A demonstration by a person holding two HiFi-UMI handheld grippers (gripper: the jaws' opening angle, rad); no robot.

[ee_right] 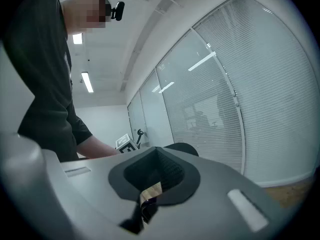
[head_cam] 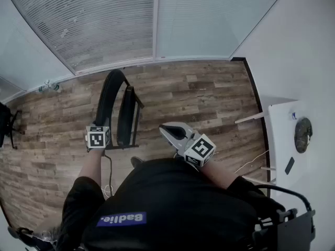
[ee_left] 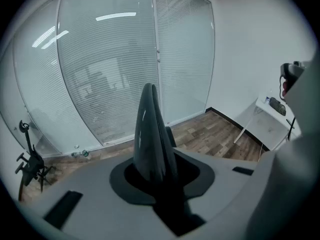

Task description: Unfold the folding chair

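Black-shirted torso on near side of folding chair. Chair folded flat, upright on wood floor, long axis running away. Left gripper at chair's near end, tilted down, jaws pinching backrest. Right gripper right of chair, apart, level, jaws pressed together, empty; nearer seat panel.

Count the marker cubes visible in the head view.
2. One cube on the left gripper, at the folding chair; another cube on the right gripper, above the person's dark shirt. None seems hidden.
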